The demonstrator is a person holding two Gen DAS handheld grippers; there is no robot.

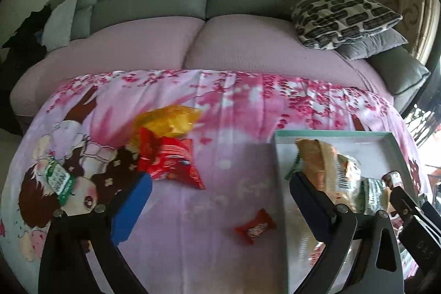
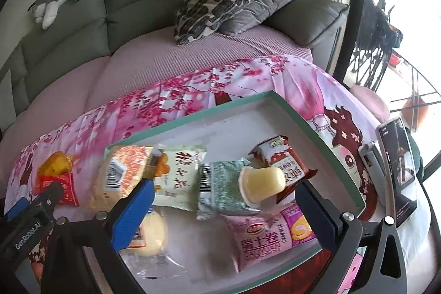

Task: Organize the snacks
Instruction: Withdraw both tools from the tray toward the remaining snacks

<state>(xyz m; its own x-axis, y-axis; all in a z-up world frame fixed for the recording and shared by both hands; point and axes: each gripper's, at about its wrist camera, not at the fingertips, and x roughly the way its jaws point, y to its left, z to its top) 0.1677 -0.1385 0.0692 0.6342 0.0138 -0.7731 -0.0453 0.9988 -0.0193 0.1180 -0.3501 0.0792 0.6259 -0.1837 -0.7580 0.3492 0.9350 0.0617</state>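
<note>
Your left gripper (image 1: 220,200) and right gripper (image 2: 223,207) both stand spread wide, grasping nothing. Most wrapped snacks lie in the shallow teal-rimmed cardboard tray (image 2: 193,115) mid-frame; a small red candy (image 1: 255,227) sits lower centre on the pink floral blanket (image 1: 234,106).

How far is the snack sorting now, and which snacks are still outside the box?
Done: several packets and a jelly cup lie in the green box.
In hand: nothing; both hand-held grippers are open and empty.
Left: the yellow bag, red bag, small red candy and green packet on the cloth.
</note>
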